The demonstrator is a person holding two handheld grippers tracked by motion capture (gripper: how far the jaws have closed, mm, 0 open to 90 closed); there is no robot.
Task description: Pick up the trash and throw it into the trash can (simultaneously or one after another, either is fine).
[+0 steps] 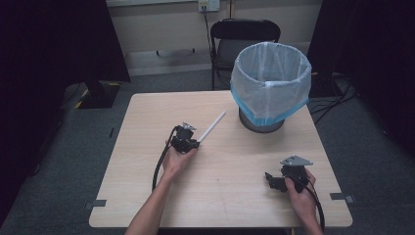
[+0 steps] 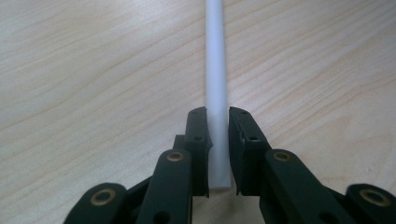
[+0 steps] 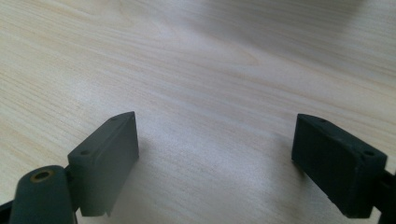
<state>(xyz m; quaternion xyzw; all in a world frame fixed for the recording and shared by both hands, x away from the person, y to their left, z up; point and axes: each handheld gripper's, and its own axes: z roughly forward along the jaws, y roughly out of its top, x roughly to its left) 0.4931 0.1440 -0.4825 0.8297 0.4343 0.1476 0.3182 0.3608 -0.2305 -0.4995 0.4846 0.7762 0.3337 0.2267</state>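
A thin white tube lies on the light wooden table, pointing from mid-table toward the bin. My left gripper is shut on the tube's near end. In the left gripper view the two black pads press the tube from both sides at the left gripper's tips, and the rest runs straight away over the wood. My right gripper rests low at the table's front right, held in a hand. In the right gripper view the right gripper stands wide open over bare wood with nothing between its pads.
A grey bin lined with a white and blue bag stands on the table's far right part. A black chair is behind the table. Cables lie on the floor at the right.
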